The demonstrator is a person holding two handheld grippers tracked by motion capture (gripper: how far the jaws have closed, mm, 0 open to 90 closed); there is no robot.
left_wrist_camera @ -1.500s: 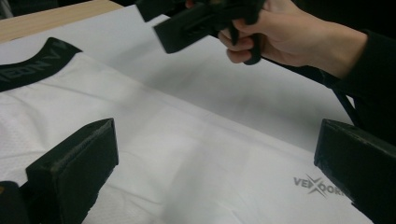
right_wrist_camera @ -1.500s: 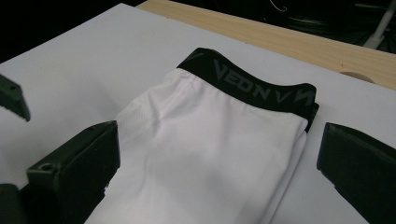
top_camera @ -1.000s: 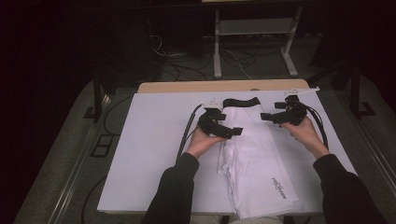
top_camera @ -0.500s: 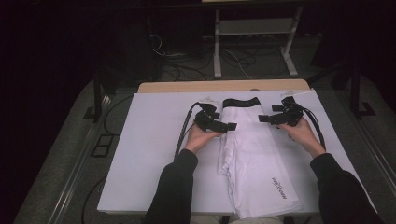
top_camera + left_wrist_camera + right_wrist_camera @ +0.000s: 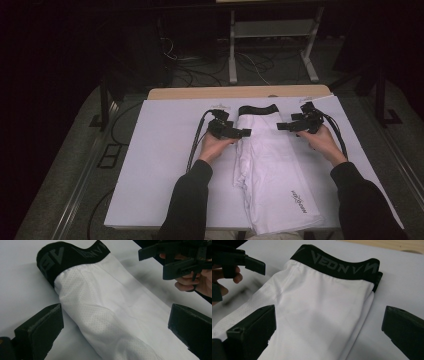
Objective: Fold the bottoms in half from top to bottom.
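a pair of white leggings [image 5: 270,170] with a black waistband [image 5: 257,109] lies folded lengthwise down the middle of the white-covered worktop [image 5: 160,165], waistband at the far end and hems hanging at the near edge. the left hand-held gripper [image 5: 239,133] sits just beside the garment's left edge near the waistband, jaws spread wide and pointing inward toward the cloth; the left forearm in a dark sleeve [image 5: 187,200] reaches up from the near edge, hand [image 5: 214,146] low on the worktop. the right hand-held gripper [image 5: 285,126] faces it from the garment's right side, jaws also wide apart, gripping nothing, with the right hand [image 5: 322,142] raised slightly and the wrist angled inward. in both gripper views the cloth lies between the open jaws, not pinched.
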